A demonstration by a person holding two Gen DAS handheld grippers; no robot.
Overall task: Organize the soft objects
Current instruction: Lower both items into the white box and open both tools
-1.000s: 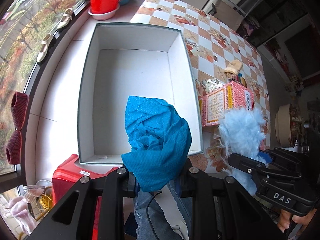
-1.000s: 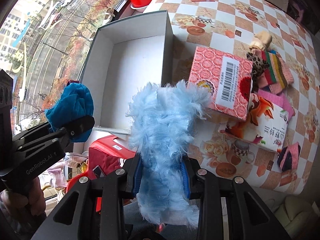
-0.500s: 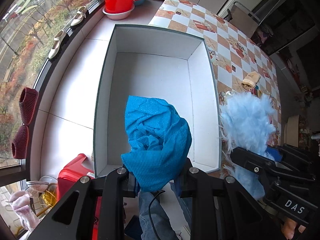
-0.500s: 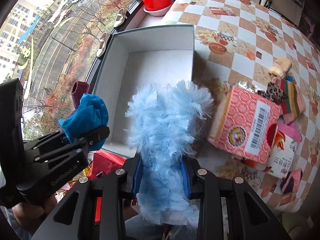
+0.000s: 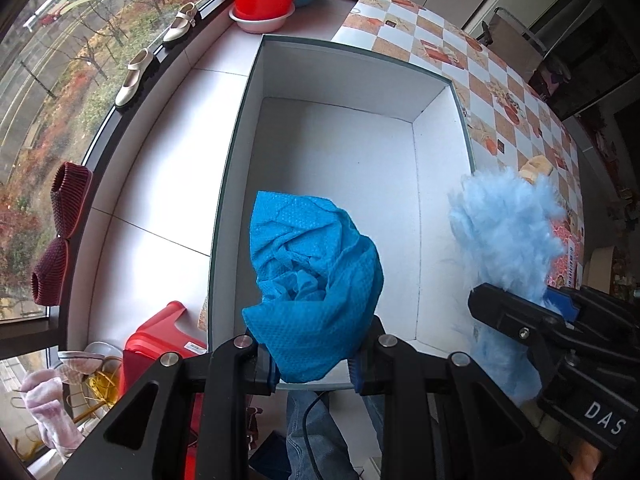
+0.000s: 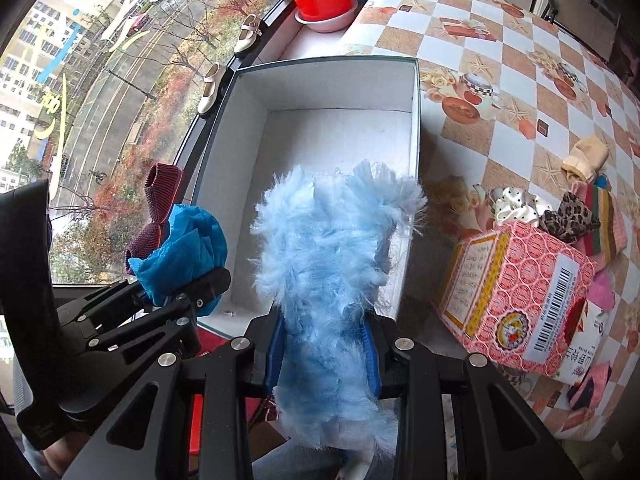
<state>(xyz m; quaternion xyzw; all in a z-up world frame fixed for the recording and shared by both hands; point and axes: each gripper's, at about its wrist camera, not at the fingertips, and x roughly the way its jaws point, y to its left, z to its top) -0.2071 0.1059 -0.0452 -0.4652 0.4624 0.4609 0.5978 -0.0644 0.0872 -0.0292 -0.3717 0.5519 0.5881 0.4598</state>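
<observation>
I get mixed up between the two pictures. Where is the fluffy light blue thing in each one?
Left wrist view: the fluffy light blue thing is at the right edge, clamped in the right gripper.
Right wrist view: it fills the lower middle, between that gripper's fingers.
Shared landmark: the white box.

Left gripper point(image 5: 316, 364) clamps blue cloth point(image 5: 316, 280) over white box point(image 5: 340, 168).

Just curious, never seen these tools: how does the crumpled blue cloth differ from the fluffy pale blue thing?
The blue cloth is deep blue, dimpled and wrinkled; the fluffy piece is pale blue and shaggy. The left hand-held gripper clamps the cloth, the right hand-held gripper the fluff. Both hang over the open white box.
</observation>
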